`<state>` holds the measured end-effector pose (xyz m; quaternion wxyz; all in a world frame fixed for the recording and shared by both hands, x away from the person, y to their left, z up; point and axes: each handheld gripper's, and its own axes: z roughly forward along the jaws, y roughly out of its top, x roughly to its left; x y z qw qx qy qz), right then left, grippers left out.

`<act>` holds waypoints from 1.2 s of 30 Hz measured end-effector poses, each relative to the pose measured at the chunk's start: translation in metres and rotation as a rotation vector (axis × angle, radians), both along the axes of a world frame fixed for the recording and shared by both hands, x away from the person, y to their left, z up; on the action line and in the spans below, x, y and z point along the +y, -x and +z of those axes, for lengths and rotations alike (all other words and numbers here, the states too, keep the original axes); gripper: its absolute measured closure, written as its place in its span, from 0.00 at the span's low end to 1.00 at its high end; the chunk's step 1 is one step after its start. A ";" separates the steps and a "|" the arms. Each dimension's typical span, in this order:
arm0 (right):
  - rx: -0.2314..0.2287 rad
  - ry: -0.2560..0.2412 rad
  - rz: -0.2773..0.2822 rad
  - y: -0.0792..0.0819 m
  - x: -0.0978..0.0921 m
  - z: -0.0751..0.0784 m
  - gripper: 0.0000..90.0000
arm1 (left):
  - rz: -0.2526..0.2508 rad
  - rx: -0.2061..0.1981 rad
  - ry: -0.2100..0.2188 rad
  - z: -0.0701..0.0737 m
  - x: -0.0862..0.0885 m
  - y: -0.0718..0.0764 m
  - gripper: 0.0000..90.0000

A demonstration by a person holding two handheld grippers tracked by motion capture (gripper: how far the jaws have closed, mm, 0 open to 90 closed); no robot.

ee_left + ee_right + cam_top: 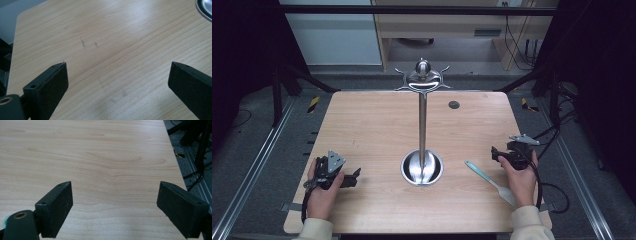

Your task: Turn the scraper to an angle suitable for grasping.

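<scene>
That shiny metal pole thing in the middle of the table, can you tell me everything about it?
The metal stand looks like polished steel. A thin straight pole rises upright from a round, dish-shaped base sitting on the wooden table. At the top there's a ball knob above a small plate with curved hooks sticking outward. Nothing hangs from the hooks, and nothing touches the stand apart from the table. The spatula lies apart to its right.
</scene>
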<state>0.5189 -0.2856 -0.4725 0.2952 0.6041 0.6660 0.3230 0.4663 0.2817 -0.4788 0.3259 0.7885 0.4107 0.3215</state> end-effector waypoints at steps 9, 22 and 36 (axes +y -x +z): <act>0.009 0.101 0.059 0.000 0.015 -0.002 0.34 | 0.000 -0.001 -0.007 0.000 0.000 0.000 0.03; -0.006 0.104 0.194 0.007 0.029 0.004 0.84 | 0.001 0.006 -0.012 -0.001 -0.001 0.000 0.03; 0.051 0.147 0.329 0.010 0.058 -0.003 1.00 | 0.019 0.004 -0.016 0.000 0.002 0.000 0.03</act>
